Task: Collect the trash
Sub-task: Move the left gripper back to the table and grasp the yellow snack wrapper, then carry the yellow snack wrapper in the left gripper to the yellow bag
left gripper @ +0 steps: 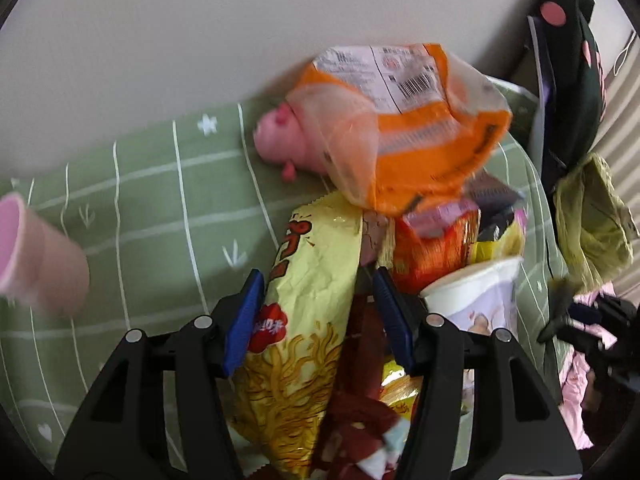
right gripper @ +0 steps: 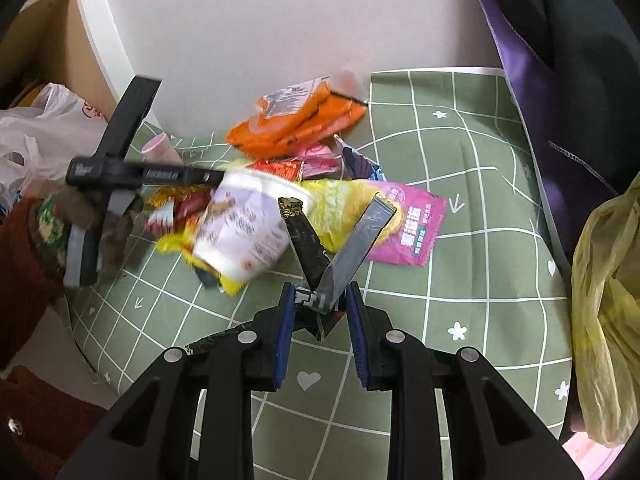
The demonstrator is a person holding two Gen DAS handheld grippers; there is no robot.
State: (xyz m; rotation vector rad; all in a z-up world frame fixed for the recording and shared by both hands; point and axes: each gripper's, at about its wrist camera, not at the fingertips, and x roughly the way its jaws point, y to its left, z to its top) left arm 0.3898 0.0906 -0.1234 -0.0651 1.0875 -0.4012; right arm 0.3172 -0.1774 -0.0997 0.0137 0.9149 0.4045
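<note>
Trash (right gripper: 280,184) lies heaped on the green cloth (right gripper: 460,200). Left gripper (left gripper: 316,312) clamps a yellow bag (left gripper: 304,320) with red wrappers (left gripper: 356,412) between its jaws. Right gripper (right gripper: 320,312) pinches a folded black sachet (right gripper: 320,268), raised just before the heap.

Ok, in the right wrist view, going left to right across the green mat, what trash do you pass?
White paper cup → black folded wrapper held in the right gripper → pink packet → yellow-green plastic bag at the far right edge.
</note>
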